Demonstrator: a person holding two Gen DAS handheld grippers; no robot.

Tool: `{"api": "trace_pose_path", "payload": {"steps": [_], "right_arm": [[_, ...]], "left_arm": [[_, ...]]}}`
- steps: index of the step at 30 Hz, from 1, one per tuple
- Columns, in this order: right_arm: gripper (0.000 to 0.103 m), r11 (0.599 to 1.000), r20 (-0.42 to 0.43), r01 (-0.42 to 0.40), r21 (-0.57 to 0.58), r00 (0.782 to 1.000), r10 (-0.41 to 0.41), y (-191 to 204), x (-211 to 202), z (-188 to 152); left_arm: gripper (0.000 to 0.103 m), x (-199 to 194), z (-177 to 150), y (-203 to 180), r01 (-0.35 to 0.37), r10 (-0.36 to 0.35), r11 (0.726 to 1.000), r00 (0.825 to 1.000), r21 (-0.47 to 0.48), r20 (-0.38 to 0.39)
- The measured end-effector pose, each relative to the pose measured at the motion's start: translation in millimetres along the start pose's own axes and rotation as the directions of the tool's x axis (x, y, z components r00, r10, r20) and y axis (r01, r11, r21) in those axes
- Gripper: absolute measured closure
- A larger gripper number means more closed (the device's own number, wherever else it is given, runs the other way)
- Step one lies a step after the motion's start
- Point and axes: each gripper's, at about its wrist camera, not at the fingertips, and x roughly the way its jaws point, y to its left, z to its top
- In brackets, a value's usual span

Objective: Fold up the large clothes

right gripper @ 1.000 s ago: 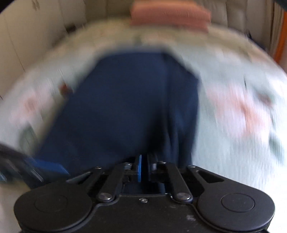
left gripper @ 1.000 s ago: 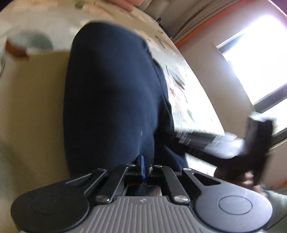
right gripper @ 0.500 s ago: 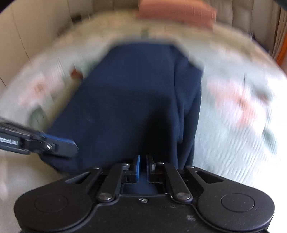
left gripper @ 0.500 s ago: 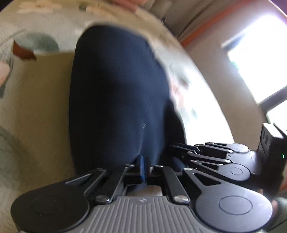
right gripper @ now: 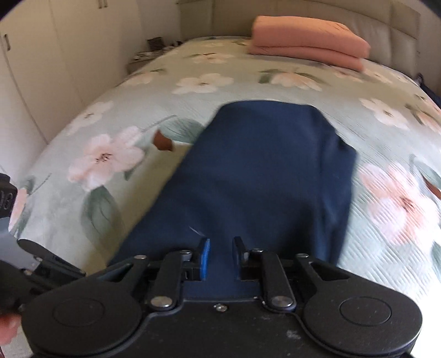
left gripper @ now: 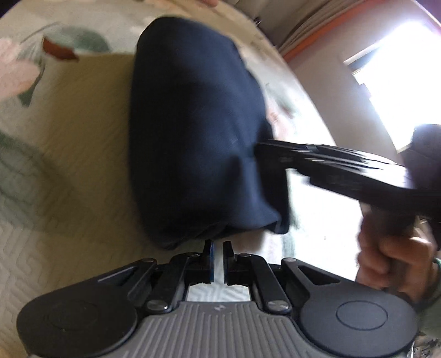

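A navy garment [left gripper: 193, 132] lies folded into a long strip on the floral bedspread [left gripper: 69, 137]. Just short of its near edge, my left gripper [left gripper: 217, 247] has its jaws opening to a narrow slit; only bedspread shows through the gap. My right gripper [right gripper: 220, 256] hovers over the near end of the garment [right gripper: 261, 170]. Its jaws are opening, with cloth showing below the gap and neither pad pressing on it. In the left wrist view the right gripper's fingers [left gripper: 278, 154] reach in, blurred, over the garment's right edge, held by a person's hand [left gripper: 397, 264].
A folded salmon blanket [right gripper: 308, 46] rests at the head of the bed by the padded headboard [right gripper: 372, 19]. Wardrobe doors [right gripper: 55, 60] line the left side, with a small nightstand [right gripper: 143, 57] beyond. A bright window [left gripper: 391, 71] lies to the right.
Both grippers were shut on the garment's near edge; now both have let go and their jaws have parted. The right gripper has lifted and pulled back, so more of the bed shows.
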Motion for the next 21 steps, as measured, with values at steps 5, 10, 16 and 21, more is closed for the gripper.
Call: {"api": "trace_pose_path", "payload": {"steps": [5,10,16,21], "right_arm": [[0.071,0.999,-0.005,-0.045,-0.022,0.999,0.045,8,6,8],[0.072,0.998,-0.023,-0.056,-0.031,0.998,0.056,13,11,4],[0.103,1.0,-0.021,0.01,0.014,1.0,-0.009,7,16,2],[0.103,0.989,-0.041,0.122,0.09,0.992,-0.118,-22,-8,-15]], "left_arm": [[0.096,-2,1,7,-0.006,0.006,1.0,1.0,0.009,0.011],[0.096,-16,-24,15,0.004,-0.003,0.999,1.0,-0.036,0.028],[0.096,-41,-30,5,-0.008,0.009,1.0,1.0,-0.03,0.023],[0.095,-47,-30,1,-0.01,0.01,1.0,1.0,-0.02,0.027]]}}
